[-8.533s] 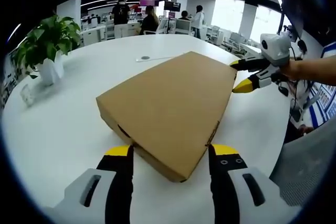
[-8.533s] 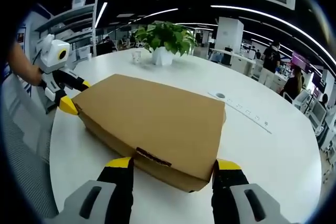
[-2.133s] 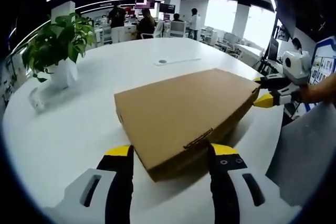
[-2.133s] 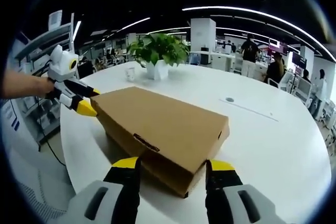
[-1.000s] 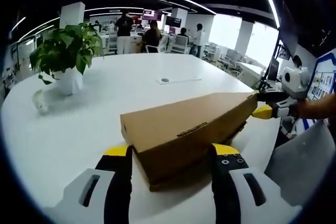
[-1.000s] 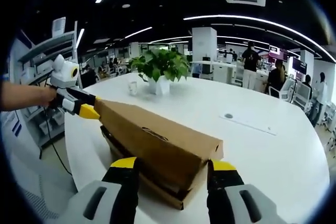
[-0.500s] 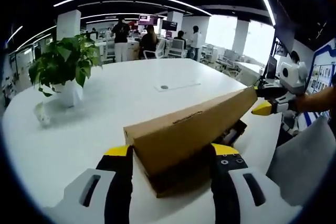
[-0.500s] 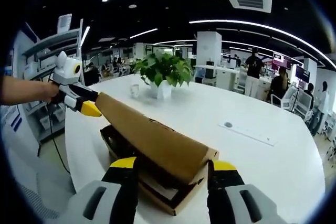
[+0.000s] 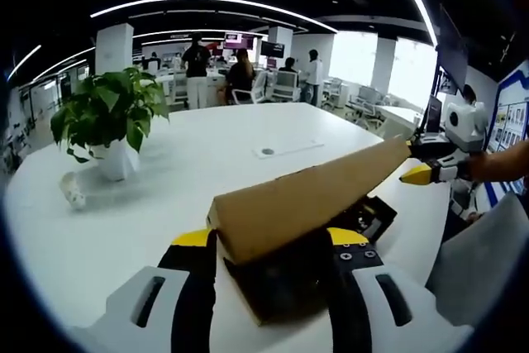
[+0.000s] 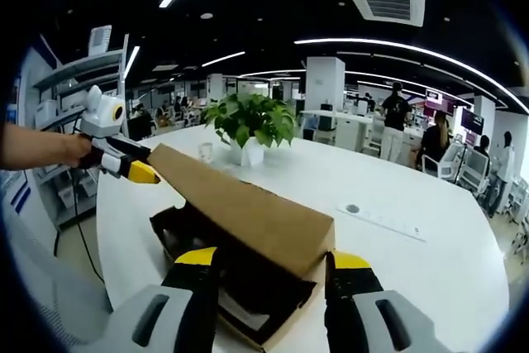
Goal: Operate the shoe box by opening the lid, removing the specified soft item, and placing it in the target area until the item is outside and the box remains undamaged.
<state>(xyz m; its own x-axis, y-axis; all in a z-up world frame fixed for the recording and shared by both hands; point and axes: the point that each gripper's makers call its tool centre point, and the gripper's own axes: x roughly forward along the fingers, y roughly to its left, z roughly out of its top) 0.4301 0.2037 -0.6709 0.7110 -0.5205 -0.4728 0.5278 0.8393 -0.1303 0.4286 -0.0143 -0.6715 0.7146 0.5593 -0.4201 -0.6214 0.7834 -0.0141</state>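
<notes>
The shoe box [image 9: 306, 287] sits on a round white table [image 9: 165, 171] with a smooth, faintly glossy top. Its lid [image 9: 306, 200] is plain brown corrugated cardboard, matte, a flat rectangular slab with folded-down side walls, raised at a slant off the base. The base below is lined dark, and its contents read as a dark, shapeless mass; the soft item cannot be made out as a separate thing.

In the left gripper view the left gripper [image 9: 269, 241] has its 2 yellow-tipped black jaws set wide, 1 on each side of the near lid corner; whether the pads press the cardboard cannot be told. At the far end of the lid the right gripper [image 9: 421, 163], with a hand [image 9: 496, 167] behind it, has its yellow tip just under the lid's end and its dark upper jaw above it, so it looks to pinch the lid edge there.

The right gripper view gives the reverse: the right gripper [image 10: 269, 262] straddles the near lid corner [image 10: 318, 241] with jaws wide, and the left gripper [image 10: 132, 163] meets the far end, 1 jaw above and the yellow tip below. This view looks further into the open base [image 10: 248, 287], where a pale sheet lies near the front.

A potted plant [image 9: 111, 121] with broad green leaves in a white pot stands on the table, a small crumpled clear cup [image 9: 73, 196] beside it. A round grey grommet [image 9: 267, 152] is set in the tabletop. People [image 9: 198, 59] stand at desks far behind.
</notes>
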